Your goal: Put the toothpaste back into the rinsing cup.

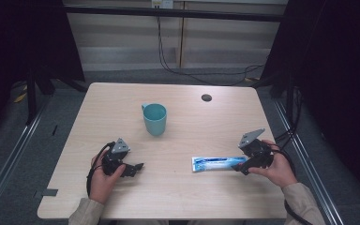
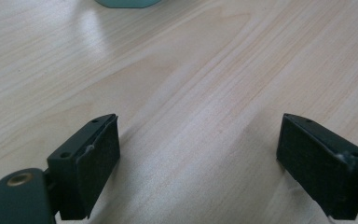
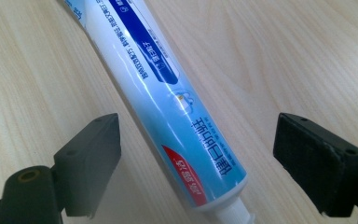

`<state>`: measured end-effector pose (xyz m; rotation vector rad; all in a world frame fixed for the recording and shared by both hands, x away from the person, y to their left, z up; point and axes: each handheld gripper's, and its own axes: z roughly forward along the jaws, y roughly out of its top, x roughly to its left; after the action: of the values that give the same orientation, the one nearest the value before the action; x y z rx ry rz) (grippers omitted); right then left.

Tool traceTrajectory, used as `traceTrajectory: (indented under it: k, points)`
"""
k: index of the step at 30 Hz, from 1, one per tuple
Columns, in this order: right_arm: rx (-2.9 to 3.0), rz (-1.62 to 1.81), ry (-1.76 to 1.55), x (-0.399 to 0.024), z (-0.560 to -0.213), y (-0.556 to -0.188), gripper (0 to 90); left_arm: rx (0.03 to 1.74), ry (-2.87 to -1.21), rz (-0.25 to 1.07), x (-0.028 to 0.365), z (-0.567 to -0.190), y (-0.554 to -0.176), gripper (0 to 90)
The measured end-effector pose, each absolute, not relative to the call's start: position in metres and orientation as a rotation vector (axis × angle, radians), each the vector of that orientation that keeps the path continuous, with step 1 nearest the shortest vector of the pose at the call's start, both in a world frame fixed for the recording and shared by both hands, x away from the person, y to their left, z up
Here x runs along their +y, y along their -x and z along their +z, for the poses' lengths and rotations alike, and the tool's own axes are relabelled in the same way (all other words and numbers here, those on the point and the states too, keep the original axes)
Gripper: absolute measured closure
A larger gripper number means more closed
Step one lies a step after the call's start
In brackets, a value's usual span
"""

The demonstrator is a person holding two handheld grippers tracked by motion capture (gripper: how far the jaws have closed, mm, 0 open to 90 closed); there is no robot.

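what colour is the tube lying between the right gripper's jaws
The tube is white fading to light blue, with a dark blue band and a red patch near its cap; the right gripper view shows it best.

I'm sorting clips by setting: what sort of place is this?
Probably a lab or recording bay rather than a home: a bare wooden table with a cable hole, dark curtains at both sides, loose cables on the floor behind it.

A soft plastic toothpaste tube (image 1: 215, 164), white fading to pale blue with a dark blue label band and a red patch near its neck, lies flat on the pale wooden table, toward the right near edge. Its white capped end (image 3: 235, 213) points right; its flat crimped tail points left.
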<state>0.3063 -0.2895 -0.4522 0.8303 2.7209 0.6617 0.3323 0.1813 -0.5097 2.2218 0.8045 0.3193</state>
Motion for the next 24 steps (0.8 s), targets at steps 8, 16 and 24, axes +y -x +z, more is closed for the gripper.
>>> traceTrajectory:
  k: [8,16,24]
  points:
    - [2.752,0.644,-0.810,-0.285,-0.458,-0.309,15.5,0.804,-2.222,0.319,0.181,-0.510,-0.332,12.9]
    - [2.782,0.635,-0.808,-0.283,-0.467,-0.309,19.7,0.804,-2.222,0.319,0.181,-0.510,-0.332,12.9]
    - [2.797,0.643,-0.818,-0.284,-0.475,-0.309,24.6,0.804,-2.222,0.319,0.181,-0.510,-0.332,12.9]
